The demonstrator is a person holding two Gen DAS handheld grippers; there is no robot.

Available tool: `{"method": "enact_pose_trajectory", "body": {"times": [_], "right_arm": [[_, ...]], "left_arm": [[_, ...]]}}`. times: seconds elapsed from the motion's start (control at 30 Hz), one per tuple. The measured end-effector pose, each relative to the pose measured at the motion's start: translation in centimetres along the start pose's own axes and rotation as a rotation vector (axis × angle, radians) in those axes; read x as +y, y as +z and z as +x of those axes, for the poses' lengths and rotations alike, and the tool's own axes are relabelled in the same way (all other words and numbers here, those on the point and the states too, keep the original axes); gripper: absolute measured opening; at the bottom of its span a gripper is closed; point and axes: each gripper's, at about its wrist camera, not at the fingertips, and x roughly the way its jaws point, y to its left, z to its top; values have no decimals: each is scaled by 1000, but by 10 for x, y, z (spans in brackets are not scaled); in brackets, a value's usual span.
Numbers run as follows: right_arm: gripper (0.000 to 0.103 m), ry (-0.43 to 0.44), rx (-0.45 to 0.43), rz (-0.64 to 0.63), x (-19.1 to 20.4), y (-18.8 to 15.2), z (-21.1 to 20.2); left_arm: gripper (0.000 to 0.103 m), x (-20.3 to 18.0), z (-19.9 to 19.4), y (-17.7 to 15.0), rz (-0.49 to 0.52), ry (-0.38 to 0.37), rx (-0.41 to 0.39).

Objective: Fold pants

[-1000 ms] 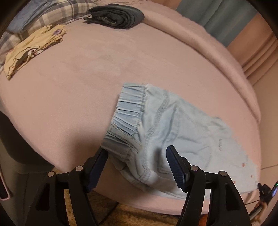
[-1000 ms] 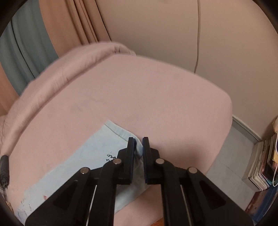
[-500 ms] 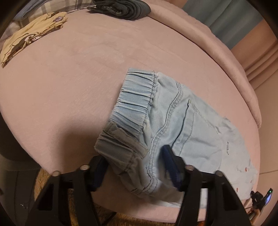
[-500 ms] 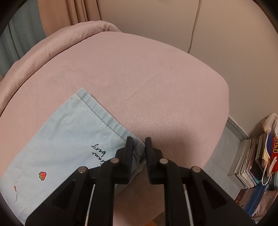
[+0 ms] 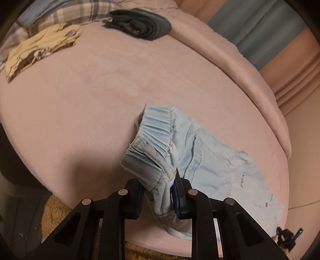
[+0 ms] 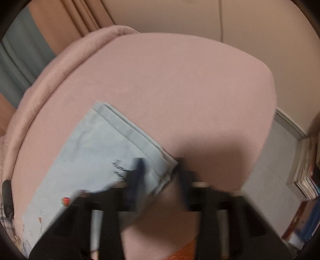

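Note:
Light blue denim pants lie on the pink bed near its front edge. My left gripper is shut on the near corner of the elastic waistband and lifts it off the bed. In the right wrist view the hem end of the pants lies flat, with black lettering and a small red strawberry print. My right gripper is open, blurred by motion, with the hem corner between its fingers.
A folded dark garment, a yellow patterned garment and a plaid pillow lie at the far side of the bed. Curtains hang behind. A stack of books stands on the floor at right.
My left gripper has closed on the waistband corner and raised it. My right gripper, shut on the hem corner before, has opened and is moving.

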Motion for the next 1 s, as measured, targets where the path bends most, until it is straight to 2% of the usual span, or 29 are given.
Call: {"method": "enact_pose_trajectory", "body": {"times": [0.07,0.13,0.2,0.27,0.37,0.47,0.63,0.73,0.8,0.83,0.87,0.9,1.0], "right_arm": [[11,21,-8,32,2,4,-6],[11,32,-54,6,9,7,-25],[11,69,-94,2,14,6,-50],[11,81,-111,10,13,3,-61],[11,53,-73,18,5,-5,-49],[11,23,-3,23,-1,-8,-17],[11,44,-46,-17,14,0,-24],[11,63,-89,-50,27,13,-41],[13,25,-96,-85,35,17,-49],[18,14,-95,-88,35,18,-47],[20,-1,-86,-82,32,17,-46],[27,-52,-63,-79,26,13,-40],[28,-161,-32,-73,11,12,-29]], "left_arm": [[21,-2,-13,3,4,-22,-18],[21,-7,-25,5,20,-33,-43],[21,-8,-29,5,57,-12,-51],[21,-1,-17,3,64,26,-22],[23,18,18,-2,12,63,67],[25,17,22,-5,23,78,63],[25,16,20,-2,-7,55,77],[32,16,19,-5,1,69,97],[45,18,17,-6,5,87,103],[50,18,15,-6,3,95,106],[59,18,12,-7,1,102,109],[64,19,8,-6,1,106,107],[65,13,-8,-2,15,119,70]]}}
